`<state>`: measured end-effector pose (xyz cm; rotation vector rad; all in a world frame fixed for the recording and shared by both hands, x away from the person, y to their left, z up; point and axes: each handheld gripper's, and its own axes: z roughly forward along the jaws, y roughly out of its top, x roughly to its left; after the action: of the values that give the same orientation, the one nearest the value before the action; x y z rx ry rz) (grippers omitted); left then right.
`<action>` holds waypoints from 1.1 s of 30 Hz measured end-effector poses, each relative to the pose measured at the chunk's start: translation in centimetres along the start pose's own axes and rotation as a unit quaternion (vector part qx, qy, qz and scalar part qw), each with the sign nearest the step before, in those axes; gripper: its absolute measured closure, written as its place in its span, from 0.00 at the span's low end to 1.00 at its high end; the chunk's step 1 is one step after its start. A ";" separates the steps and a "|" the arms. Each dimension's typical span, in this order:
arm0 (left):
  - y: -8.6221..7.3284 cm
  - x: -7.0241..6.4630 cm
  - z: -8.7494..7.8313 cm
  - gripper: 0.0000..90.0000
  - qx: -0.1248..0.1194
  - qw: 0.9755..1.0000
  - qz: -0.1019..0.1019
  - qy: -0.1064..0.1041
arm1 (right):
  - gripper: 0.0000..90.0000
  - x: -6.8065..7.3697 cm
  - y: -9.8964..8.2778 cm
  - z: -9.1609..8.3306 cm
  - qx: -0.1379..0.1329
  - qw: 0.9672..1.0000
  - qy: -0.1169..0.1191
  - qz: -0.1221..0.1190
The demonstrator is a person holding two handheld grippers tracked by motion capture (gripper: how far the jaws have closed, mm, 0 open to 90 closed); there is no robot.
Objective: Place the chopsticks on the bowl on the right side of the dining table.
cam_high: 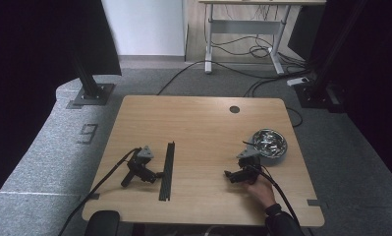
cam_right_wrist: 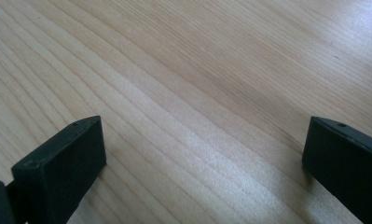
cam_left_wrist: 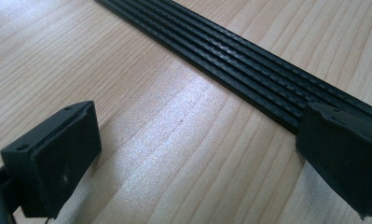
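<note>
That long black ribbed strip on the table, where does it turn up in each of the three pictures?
High view: the black strip lies lengthwise left of the table's middle, just right of the left gripper.
Left gripper view: the strip runs diagonally from the top down to the right jaw.
Right gripper view: no strip here; bare wood lies between the open jaws.
Shared landmark: the pale wooden tabletop, whose grain appears in all three.
</note>
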<state>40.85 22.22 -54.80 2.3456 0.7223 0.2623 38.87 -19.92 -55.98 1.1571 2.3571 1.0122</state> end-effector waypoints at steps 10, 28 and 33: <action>0.0 0.0 0.0 0.00 0.000 1.000 0.000 0.000 | 0.00 0.1 -0.1 -0.1 0.000 1.000 -0.006 0.006; 0.0 0.0 0.0 0.00 0.000 1.000 0.000 0.000 | 0.00 0.3 0.1 -0.1 0.008 1.000 -0.005 -0.001; 0.0 0.0 0.0 0.00 0.000 1.000 0.000 0.000 | 0.00 0.5 0.3 -0.3 0.005 1.000 -0.006 -0.012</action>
<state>40.85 22.22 -54.80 2.3452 0.7224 0.2626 38.56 -19.54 -55.55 1.1313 2.3643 0.9845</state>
